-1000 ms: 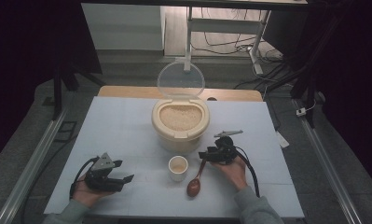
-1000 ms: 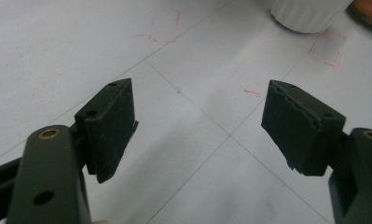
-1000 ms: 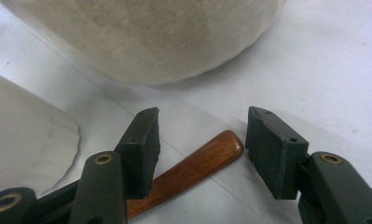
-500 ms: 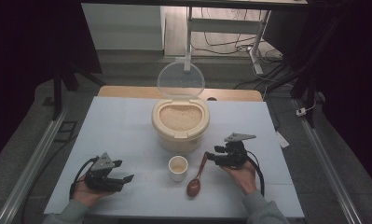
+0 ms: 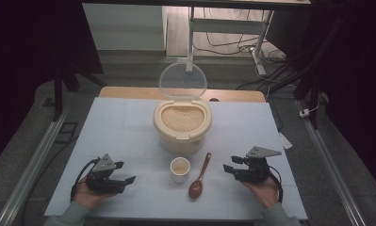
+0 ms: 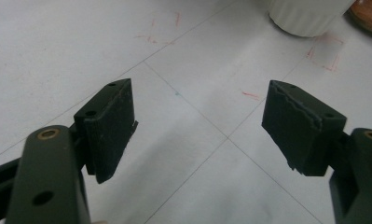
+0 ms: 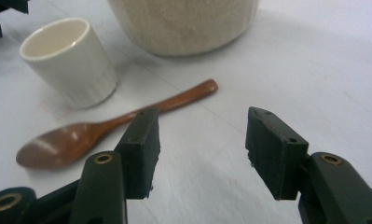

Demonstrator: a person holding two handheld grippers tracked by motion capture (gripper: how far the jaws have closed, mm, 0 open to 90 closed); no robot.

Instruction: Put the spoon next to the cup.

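Brown wooden spoon (image 5: 198, 176); cream cup (image 5: 180, 169) — cream rice bin (image 5: 182, 123); black claws

Right tool (image 5: 229, 168) drawn away rightward from wooden spoon (image 5: 199, 176), spoon left lying on table (image 5: 129, 122)

No readable text, labels, brands or numbers anywhere. Only marks: faint red pen scribbles and corner marks on white table sheet (image 6: 183, 60), near base of white cup (image 6: 309, 16) in left gripper view, none forming legible characters. Thin pencil grid lines on same sheet, unnumbered. Cup, wooden spoon (image 7: 104, 130), rice container (image 5: 182, 123) all plain, no print visible.
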